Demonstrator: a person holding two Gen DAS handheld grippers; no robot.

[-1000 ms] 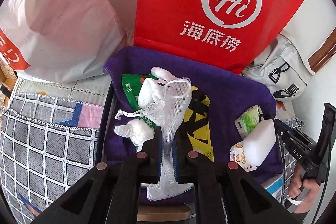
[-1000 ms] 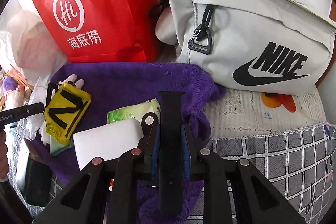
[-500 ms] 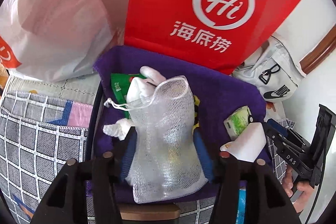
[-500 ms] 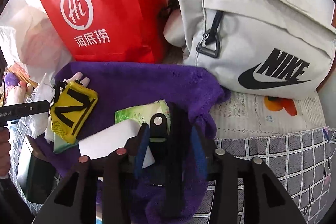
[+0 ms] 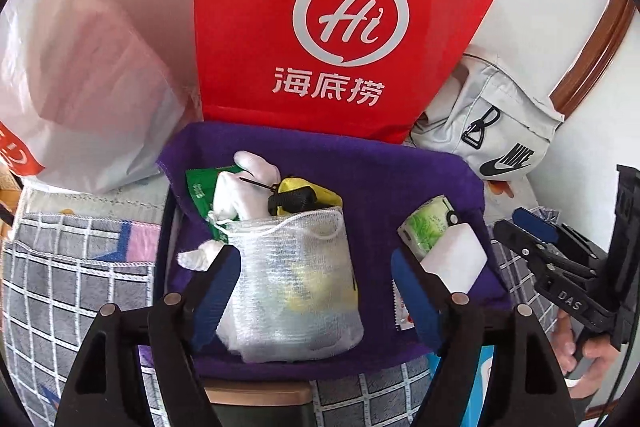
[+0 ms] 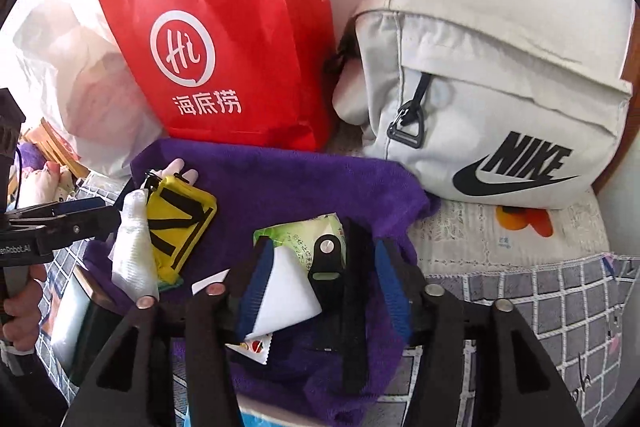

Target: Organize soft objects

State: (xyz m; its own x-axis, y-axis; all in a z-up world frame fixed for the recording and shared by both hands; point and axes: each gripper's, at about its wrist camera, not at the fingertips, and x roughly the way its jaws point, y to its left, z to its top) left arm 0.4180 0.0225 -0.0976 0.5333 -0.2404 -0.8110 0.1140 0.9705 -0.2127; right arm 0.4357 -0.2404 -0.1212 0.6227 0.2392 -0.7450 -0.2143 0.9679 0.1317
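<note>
A purple towel [image 5: 360, 179] lines a box holding soft items. A white mesh drawstring pouch [image 5: 296, 283] lies on it, over a yellow-and-black pouch [image 5: 308, 193], white gloves [image 5: 240, 187] and a green packet [image 5: 198, 183]. My left gripper [image 5: 316, 291] is open, its jaws either side of the mesh pouch, not gripping it. At the right lie a green tissue pack [image 5: 428, 227] and a white sponge [image 5: 452, 259]. My right gripper [image 6: 324, 295] is open above a black strap [image 6: 354, 307], the sponge [image 6: 288, 291] and tissue pack [image 6: 304, 231]. The yellow pouch [image 6: 180, 223] lies to its left.
A red paper bag [image 5: 340, 23] stands behind the towel, with a white plastic bag [image 5: 80, 67] to its left and a grey Nike bag [image 6: 500, 115] to its right. A grey checked cloth [image 5: 60, 287] covers the surface around the box.
Both grippers have opened. The left let go of the mesh pouch, which spread out on the towel. The right released the black strap, which now lies between its jaws.
</note>
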